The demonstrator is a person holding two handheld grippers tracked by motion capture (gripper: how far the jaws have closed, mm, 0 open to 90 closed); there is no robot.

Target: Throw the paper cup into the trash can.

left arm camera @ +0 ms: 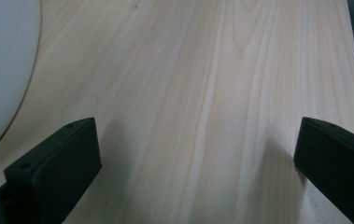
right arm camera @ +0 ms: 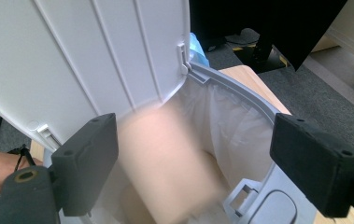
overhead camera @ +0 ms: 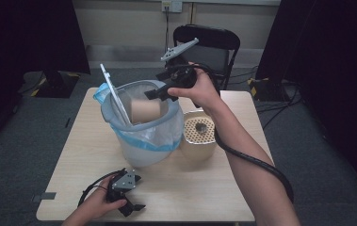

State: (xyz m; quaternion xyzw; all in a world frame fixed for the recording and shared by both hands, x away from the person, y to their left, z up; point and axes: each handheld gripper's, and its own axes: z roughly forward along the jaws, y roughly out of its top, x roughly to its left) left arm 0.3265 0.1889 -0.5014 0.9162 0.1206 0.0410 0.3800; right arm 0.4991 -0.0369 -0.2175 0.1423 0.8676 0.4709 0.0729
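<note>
Two hand-held grippers appear in the high view: the right gripper (overhead camera: pixel 159 92) is held over the mouth of a white waste bin (overhead camera: pixel 143 150) that stands on the wooden table (overhead camera: pixel 204 188), and the left gripper (overhead camera: pixel 136 193) rests low over the table's near edge, well apart from the bin. A brown cardboard tube (overhead camera: pixel 144 109) sits in the bin's mouth just below the right gripper, not touched by either jaw. The bin carries a blue-edged liner bag (overhead camera: pixel 141 141), and its white lid (overhead camera: pixel 115 96) stands raised at the left side of the rim. Just beside the bin on its right stands a beige perforated-top container (overhead camera: pixel 198 139). In the left gripper view, the jaws of the left gripper (left arm camera: pixel 198 154) stand wide apart over bare table (left arm camera: pixel 212 70) with nothing between them, and the bin's white wall (left arm camera: pixel 2 60) shows at the upper left. In the right gripper view, the right gripper (right arm camera: pixel 193 154) is released, its jaws spread wide; the blurred cardboard tube (right arm camera: pixel 174 168) lies between and beyond them, clear of both pads, inside the liner bag (right arm camera: pixel 230 130), with the ribbed underside of the lid (right arm camera: pixel 86 56) above.
</note>
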